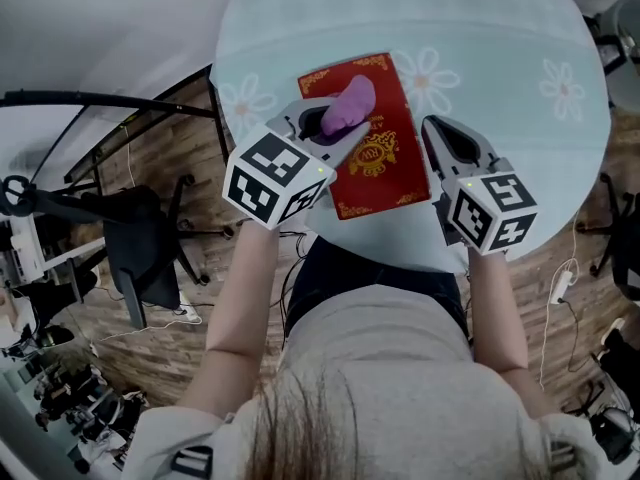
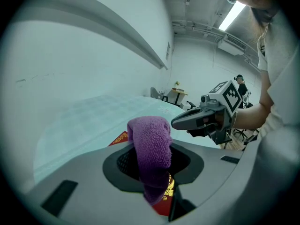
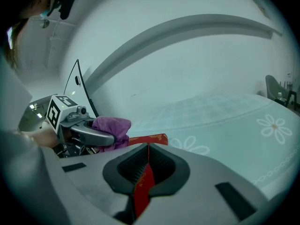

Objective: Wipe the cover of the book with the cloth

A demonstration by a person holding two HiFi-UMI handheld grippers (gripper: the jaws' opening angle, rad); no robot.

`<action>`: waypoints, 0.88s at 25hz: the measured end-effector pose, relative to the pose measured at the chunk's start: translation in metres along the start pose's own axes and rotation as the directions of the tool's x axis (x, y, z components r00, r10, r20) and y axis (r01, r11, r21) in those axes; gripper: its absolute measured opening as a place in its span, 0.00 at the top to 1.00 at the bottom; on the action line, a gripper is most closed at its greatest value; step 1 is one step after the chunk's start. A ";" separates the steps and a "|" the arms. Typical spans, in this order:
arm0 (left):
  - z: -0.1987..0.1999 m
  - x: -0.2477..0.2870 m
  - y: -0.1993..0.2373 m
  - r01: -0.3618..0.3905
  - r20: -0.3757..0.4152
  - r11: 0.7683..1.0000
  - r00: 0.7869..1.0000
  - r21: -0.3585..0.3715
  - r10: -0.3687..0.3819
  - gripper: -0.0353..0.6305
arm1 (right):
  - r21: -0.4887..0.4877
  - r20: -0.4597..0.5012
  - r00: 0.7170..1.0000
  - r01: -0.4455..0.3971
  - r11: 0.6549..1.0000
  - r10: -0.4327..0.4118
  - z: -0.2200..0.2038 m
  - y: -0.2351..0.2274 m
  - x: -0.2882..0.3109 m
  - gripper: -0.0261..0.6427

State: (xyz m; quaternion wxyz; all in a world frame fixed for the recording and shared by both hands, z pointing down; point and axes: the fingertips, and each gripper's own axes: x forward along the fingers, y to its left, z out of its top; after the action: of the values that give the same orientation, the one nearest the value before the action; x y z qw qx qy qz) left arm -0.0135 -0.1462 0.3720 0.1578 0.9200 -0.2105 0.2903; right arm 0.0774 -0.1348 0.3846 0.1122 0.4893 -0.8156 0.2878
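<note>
The left gripper's (image 1: 332,123) marker cube hides the near left corner of the book (image 1: 392,128) in the head view, and the right gripper (image 1: 434,130) covers part of its right edge. Both hands are tucked behind the cubes there; only the bare forearms show, reaching up from the bottom edge, the left one (image 1: 245,308) angled inward and the right one (image 1: 495,298) nearly straight.

The red book lies flat on the round bench (image 1: 500,58), close to its near edge, with its gold emblem face up.

In the left gripper view the left gripper (image 2: 152,168) is clenched on the purple cloth (image 2: 151,146). The cloth bulges up above the jaws and its lower end drops down through them over the red cover (image 2: 161,205). Whether the cloth presses on the cover is hard to make out. From above, the cloth (image 1: 348,106) sits over the far left part of the book.

In the right gripper view the right gripper (image 3: 146,168) is clamped on the book's thin edge (image 3: 143,186), which stands as a red sliver between the closed jaws. The rest of the book (image 3: 147,138) is mostly cut off behind the gripper body. The left gripper (image 3: 91,134) and its cloth (image 3: 112,127) sit just beyond, to the left.
</note>
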 end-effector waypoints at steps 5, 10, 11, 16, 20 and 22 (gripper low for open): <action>0.014 0.010 0.018 0.017 0.002 1.000 1.000 0.023 -0.017 0.76 | 0.015 0.006 1.000 0.023 1.000 -0.023 0.009 -0.008 0.012 0.93; 0.024 0.022 0.033 0.021 0.002 0.998 1.000 0.056 -0.021 0.76 | 0.030 0.008 0.999 0.043 0.999 -0.043 0.014 -0.016 0.022 0.93; 0.025 0.025 0.036 0.020 -0.002 0.998 1.000 0.067 -0.020 0.76 | 0.033 0.007 0.999 0.046 0.998 -0.046 0.014 -0.018 0.024 0.93; 0.032 0.037 0.051 0.019 -0.013 0.995 1.000 0.101 -0.018 0.76 | 0.047 0.001 0.998 0.064 0.997 -0.064 0.014 -0.026 0.030 0.93; 0.039 0.048 0.059 0.019 -0.031 0.989 0.999 0.145 -0.015 0.76 | 0.062 -0.004 0.996 0.088 0.994 -0.088 0.013 -0.034 0.031 0.93; 0.040 0.054 0.062 0.021 -0.054 0.982 0.998 0.188 -0.011 0.76 | 0.073 -0.006 0.995 0.101 0.992 -0.100 0.012 -0.038 0.032 0.93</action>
State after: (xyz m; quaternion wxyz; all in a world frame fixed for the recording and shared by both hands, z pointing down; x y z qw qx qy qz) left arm 0.0156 -0.2316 0.3834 0.0779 0.9246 -0.1705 0.3316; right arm 0.0955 -0.1785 0.4033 0.1094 0.5332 -0.7786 0.3122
